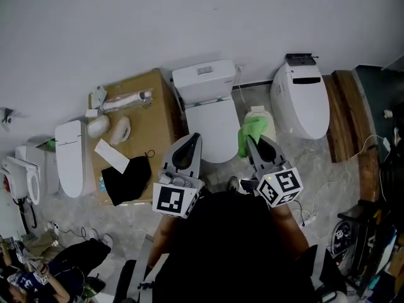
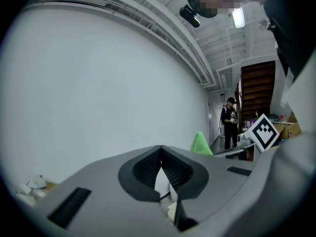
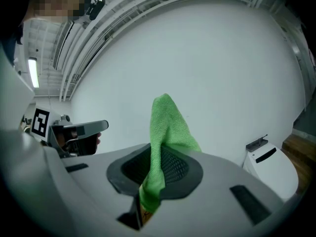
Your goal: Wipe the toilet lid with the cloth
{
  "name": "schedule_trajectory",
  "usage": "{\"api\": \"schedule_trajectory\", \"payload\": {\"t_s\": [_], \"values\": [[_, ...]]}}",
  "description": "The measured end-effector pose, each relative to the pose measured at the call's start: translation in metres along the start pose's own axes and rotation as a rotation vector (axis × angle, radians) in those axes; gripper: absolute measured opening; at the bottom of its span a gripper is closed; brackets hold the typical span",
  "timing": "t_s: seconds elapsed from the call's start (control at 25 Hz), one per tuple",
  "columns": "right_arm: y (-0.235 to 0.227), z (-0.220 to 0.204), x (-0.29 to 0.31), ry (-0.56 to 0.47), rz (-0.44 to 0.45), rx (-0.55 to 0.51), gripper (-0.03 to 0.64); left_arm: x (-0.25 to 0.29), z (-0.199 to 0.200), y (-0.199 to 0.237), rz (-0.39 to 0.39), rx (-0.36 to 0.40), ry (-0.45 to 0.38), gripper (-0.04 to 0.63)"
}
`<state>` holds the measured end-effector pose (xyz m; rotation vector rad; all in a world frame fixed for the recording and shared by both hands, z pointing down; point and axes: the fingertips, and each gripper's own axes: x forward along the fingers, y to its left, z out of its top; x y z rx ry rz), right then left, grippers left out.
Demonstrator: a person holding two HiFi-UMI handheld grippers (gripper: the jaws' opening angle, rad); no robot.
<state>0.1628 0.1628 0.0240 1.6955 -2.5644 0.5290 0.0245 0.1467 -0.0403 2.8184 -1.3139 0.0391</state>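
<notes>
The white toilet (image 1: 211,128) stands against the wall with its lid down, its tank (image 1: 203,81) behind. My right gripper (image 1: 255,142) is shut on a green cloth (image 1: 251,133), held up just right of the lid. In the right gripper view the cloth (image 3: 168,127) sticks up from between the closed jaws of that gripper (image 3: 152,149). My left gripper (image 1: 191,141) hovers over the lid's near left edge. In its own view the left gripper (image 2: 161,149) is shut with nothing in it and points at the wall, the cloth (image 2: 200,144) to its right.
A cardboard box (image 1: 136,115) left of the toilet carries small items and a black cloth (image 1: 129,178). A loose toilet seat (image 1: 69,156) lies further left. A second toilet (image 1: 303,100) and wooden beams (image 1: 344,112) stand at the right. A person (image 2: 229,120) stands far off.
</notes>
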Motion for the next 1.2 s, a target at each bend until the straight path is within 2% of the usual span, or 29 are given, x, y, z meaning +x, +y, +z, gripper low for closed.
{"api": "schedule_trajectory", "payload": {"t_s": [0.64,0.84,1.04,1.2], "values": [[0.009,-0.003,0.009,0.026,-0.007,-0.032,0.052,-0.004,-0.011,0.003,-0.018,-0.027,0.022,0.002],[0.010,-0.004,-0.004,0.032,-0.010,-0.038,0.052,-0.011,-0.006,-0.009,-0.024,-0.021,0.011,0.002],[0.009,-0.008,0.017,0.059,-0.016,-0.040,0.052,-0.003,-0.012,0.013,-0.016,-0.038,0.013,0.002],[0.009,-0.006,0.019,0.058,-0.015,-0.040,0.052,-0.002,-0.010,0.014,-0.018,-0.038,0.012,0.002]]}}
